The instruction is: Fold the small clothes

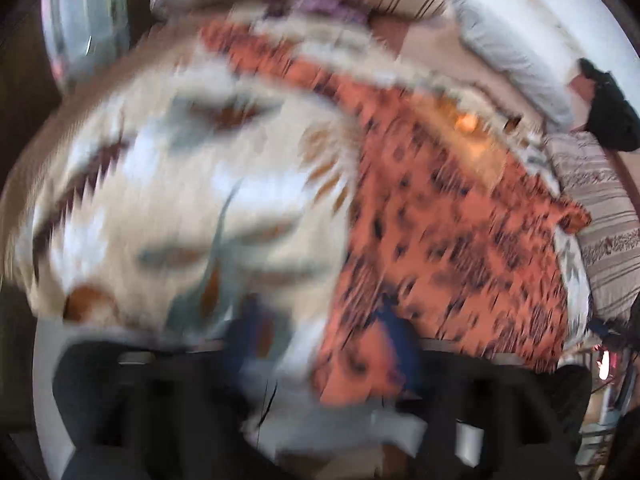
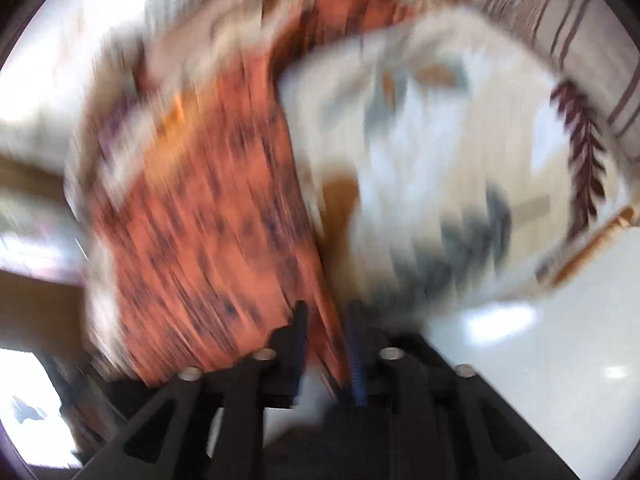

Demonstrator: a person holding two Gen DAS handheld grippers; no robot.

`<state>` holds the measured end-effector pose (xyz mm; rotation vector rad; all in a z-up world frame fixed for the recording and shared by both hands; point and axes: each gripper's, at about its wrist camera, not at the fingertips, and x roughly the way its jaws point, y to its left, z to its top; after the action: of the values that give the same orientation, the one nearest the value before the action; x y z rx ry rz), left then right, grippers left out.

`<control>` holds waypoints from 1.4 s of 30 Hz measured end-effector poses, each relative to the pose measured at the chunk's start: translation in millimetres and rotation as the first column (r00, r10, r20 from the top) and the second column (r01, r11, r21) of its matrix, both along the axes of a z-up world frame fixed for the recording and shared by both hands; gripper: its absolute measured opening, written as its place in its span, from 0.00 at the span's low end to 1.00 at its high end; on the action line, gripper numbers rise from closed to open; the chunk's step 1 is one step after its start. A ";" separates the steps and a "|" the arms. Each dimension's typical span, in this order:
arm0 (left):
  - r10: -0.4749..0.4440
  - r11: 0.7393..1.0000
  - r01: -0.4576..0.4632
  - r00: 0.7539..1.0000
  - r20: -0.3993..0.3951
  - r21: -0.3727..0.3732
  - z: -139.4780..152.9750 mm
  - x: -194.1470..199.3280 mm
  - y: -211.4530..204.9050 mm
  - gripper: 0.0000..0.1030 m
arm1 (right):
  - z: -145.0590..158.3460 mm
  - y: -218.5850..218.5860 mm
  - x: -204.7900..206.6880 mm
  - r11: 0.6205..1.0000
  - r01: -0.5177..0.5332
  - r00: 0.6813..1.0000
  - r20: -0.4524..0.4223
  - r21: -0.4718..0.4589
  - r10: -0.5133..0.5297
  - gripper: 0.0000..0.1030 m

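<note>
Left wrist view, badly smeared by motion: the left tongs point(image 1: 320, 344) sit at the near edge, their two blue-tipped fingers point(image 1: 394, 332) spread apart with a gap between them. The near corner of the orange garment point(image 1: 440, 216), patterned with dark spots, lies in that gap against the right finger, and pale cloth shows beside the left one — whether the fingers actually pinch anything I cannot tell through the blur. The garment stretches from the near edge up and away to the far left, spread over a cream bedspread point(image 1: 168, 184) printed with grey-blue and brown leaves. To the far right lie a striped pillow point(image 1: 600, 216) and a pale grey pillow point(image 1: 516, 60), with a dark object point(image 1: 612, 108) near them at the right edge.

Right wrist view, also blurred: the right tongs point(image 2: 326, 340) are drawn close, leaving only a narrow slot, and a fold of the orange garment point(image 2: 208, 208) runs down into that slot — they appear to be pinching its edge. The left finger point(image 2: 298, 332) is black, the right one blue. The garment hangs or spreads away to the left and far side; the cream bedspread point(image 2: 440, 128) with its dark leaf sprig fills the right, and a glossy white floor point(image 2: 560, 352) shows at the near right.
</note>
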<state>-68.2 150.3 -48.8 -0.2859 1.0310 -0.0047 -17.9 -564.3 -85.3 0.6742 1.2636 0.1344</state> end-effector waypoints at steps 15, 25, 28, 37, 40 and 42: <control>-0.131 0.990 0.129 0.990 0.046 0.059 -22.9 114.7 -88.3 0.75 | 62.6 -1.3 263.6 0.783 -0.028 0.992 0.082 -0.622 0.101 0.80; -0.090 0.994 0.090 0.996 -0.005 0.054 -50.1 138.6 -65.3 0.75 | -64.0 102.9 322.9 0.154 -0.627 0.722 -0.495 -0.764 0.484 0.63; -0.061 0.997 0.062 0.998 -0.013 0.041 -53.3 142.1 -52.3 0.75 | -58.9 78.7 329.2 0.363 -0.578 0.801 -0.424 -0.731 0.422 0.17; 0.000 1.000 0.001 0.998 0.066 -0.012 -43.3 134.0 -28.4 0.75 | 75.5 -58.4 287.2 0.920 0.179 0.977 0.173 -0.349 -0.124 0.09; 0.023 0.999 -0.021 0.996 0.083 -0.026 -42.3 129.1 -17.6 0.75 | 88.5 -90.8 256.9 0.916 0.363 0.916 0.247 -0.172 -0.317 0.09; 0.045 0.998 -0.042 0.995 0.086 -0.036 -43.5 126.3 -9.4 0.75 | 80.4 -102.7 247.6 0.896 0.430 0.885 0.245 -0.108 -0.395 0.09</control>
<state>58.1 140.9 -92.3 -0.3362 0.9392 0.0049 229.7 -667.1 -4.9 0.7547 0.8854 -0.2403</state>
